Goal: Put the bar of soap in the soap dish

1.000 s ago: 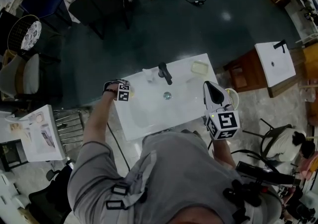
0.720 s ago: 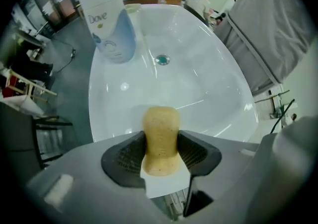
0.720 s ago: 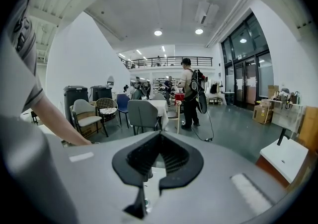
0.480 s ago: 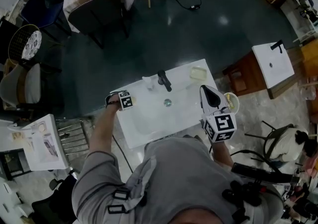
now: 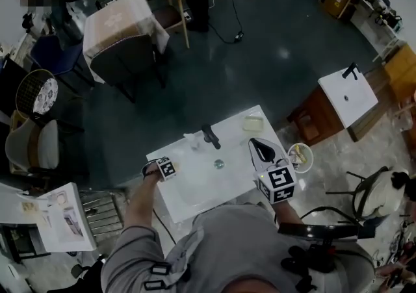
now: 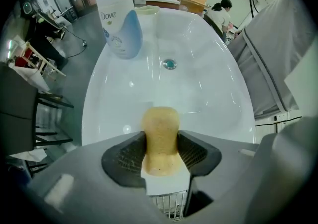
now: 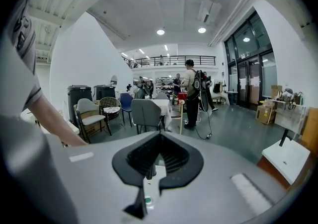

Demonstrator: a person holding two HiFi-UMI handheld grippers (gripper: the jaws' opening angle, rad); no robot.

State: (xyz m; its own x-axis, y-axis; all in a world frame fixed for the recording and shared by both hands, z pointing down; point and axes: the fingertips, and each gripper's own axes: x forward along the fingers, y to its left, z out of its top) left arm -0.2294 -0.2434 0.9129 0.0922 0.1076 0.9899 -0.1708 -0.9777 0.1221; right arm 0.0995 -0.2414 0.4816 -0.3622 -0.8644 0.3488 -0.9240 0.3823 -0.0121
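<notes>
Soap bar (image 6: 160,118) clamped in left gripper (image 6: 160,141) — jaws just closed on it — at washbasin (image 6: 208,94) left edge. Right gripper (image 7: 159,138) is empty, jaws together.

Left gripper (image 6: 160,137) jaws just closed on soap bar (image 6: 160,121), right gripper (image 7: 159,136) jaws together

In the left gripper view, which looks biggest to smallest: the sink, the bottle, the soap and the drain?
1. sink
2. bottle and bar of soap: about alike, and the soap is nearest the camera
3. drain
</notes>
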